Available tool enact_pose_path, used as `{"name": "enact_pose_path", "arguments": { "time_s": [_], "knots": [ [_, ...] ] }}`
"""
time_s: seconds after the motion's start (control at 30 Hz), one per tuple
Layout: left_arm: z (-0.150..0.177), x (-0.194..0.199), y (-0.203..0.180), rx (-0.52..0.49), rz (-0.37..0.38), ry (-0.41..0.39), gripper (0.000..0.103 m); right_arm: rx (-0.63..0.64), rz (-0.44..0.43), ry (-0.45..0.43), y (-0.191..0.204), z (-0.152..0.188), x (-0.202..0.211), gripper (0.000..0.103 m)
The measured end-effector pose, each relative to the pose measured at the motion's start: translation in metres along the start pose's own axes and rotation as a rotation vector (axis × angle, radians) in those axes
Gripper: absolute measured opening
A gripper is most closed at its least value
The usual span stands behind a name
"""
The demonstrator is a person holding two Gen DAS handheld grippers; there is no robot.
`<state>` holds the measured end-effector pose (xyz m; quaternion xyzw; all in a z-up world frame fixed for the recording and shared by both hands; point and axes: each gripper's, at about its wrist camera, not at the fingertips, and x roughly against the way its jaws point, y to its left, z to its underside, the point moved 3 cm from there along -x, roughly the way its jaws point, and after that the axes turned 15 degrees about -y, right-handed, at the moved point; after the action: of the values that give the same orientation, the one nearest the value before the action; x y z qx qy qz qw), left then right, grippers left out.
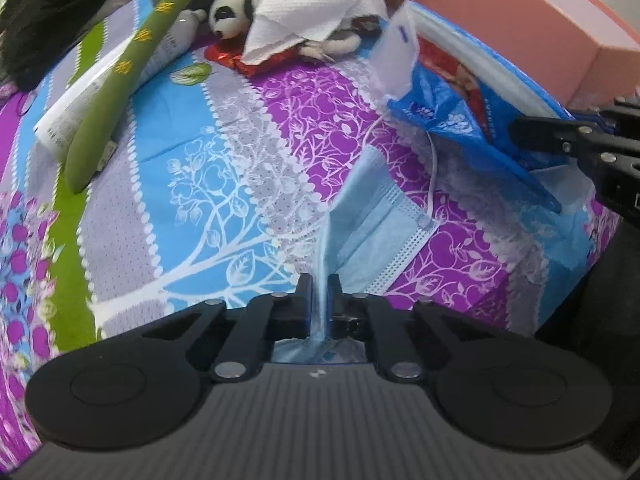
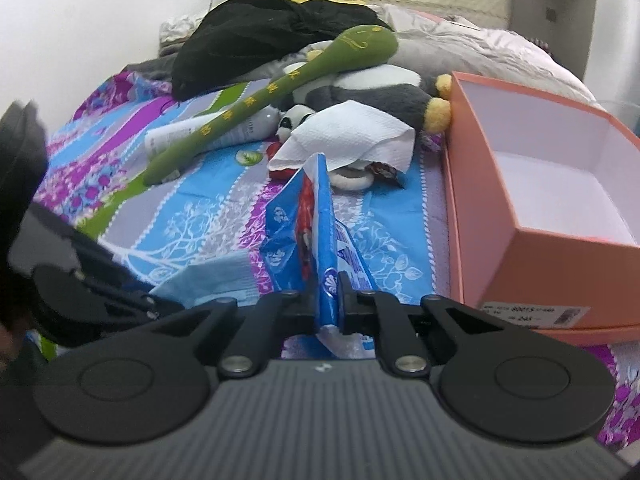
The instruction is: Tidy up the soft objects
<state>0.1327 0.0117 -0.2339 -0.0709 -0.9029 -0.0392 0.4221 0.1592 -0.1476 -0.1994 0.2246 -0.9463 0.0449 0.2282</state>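
Left gripper (image 1: 319,296) pinches 1 blue mask (image 1: 372,232) near the bed's (image 1: 192,168) front; right gripper (image 2: 329,300) clamps the mask bag (image 2: 316,216). Pulling apart could tear either thin item or slip the grips.

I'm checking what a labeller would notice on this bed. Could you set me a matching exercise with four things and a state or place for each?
Things:
1. face mask
2. blue plastic packet
3. paper towel
4. pink box

States:
A. open and empty on the bedspread
B. draped over the small panda toy
C. pinched in the left gripper
D. pinched in the right gripper

Pairs: 1-C, 2-D, 3-B, 4-A
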Motion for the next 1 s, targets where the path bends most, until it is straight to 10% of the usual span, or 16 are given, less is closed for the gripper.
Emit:
{"name": "enact_pose_path", "arguments": {
  "time_s": [0.43,1.0],
  "knots": [
    [-0.036,0.046,0.023,0.437,-0.021,-0.11,0.007,-0.083,0.0,-0.072,-0.01,-0.04,0.017,0.01],
    [-0.191,0.111,-0.012,0.373,0.044,-0.374,0.007,-0.046,0.073,-0.337,-0.037,-0.147,0.056,0.01]
  ]
}}
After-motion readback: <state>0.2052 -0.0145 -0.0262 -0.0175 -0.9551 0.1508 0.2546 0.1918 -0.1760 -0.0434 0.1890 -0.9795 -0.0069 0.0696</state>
